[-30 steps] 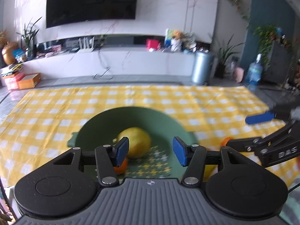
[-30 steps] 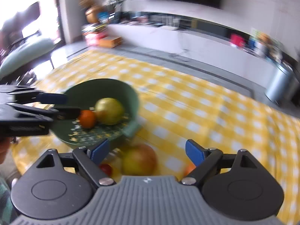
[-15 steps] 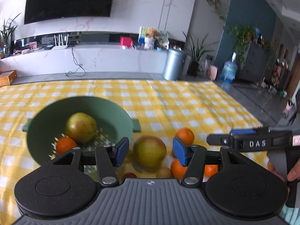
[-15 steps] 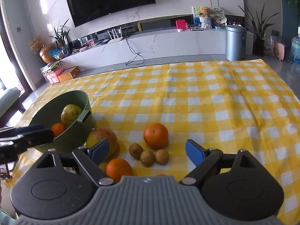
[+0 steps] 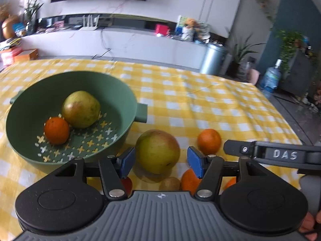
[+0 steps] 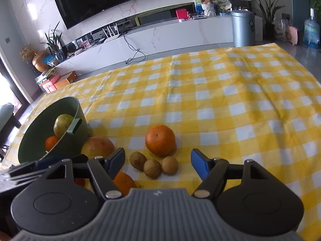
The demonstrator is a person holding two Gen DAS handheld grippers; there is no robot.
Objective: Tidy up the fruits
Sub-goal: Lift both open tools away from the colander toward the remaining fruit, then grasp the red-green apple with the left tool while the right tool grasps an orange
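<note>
Green colander bowl (image 5: 66, 120) sat on table's left side, cross-shaped holes in base. Inside: one large yellow-green fruit w/ red blush, prob. apple (image 5: 81, 109), and a small orange (image 5: 56, 130) touching it, nearer the cam.

Loose fruit lay on cloth just right of bowl. Big blushed apple (image 5: 157, 151) just beside bowl wall. Whole orange (image 6: 160, 140) further right, apart from it. Three kiwis (image 6: 153, 164) clustered in a row, touching, in front of that orange. Another orange (image 6: 123, 182) partly hidden behind right claw's frame; a small red fruit (image 5: 127, 184) barely visible, type unclear.

Left gripper (image 5: 158, 161) hovered w/ blue pads either side of the big apple, gap showing both sides, no contact; jaws fairly wide, had just been opening. Right gripper (image 6: 157, 161) open too, kiwis seen between pads but nothing pinched; jaws had just been closing in. Fingertips of a hand (image 5: 308, 225) showed at lower right of left view.

Surface: yellow-white check tablecloth (image 6: 220, 100), creased. Room: wall TV (image 6: 100, 0), long white marble-look console (image 6: 160, 36), metal bin (image 6: 242, 28), potted plants, water jug (image 6: 311, 32).
</note>
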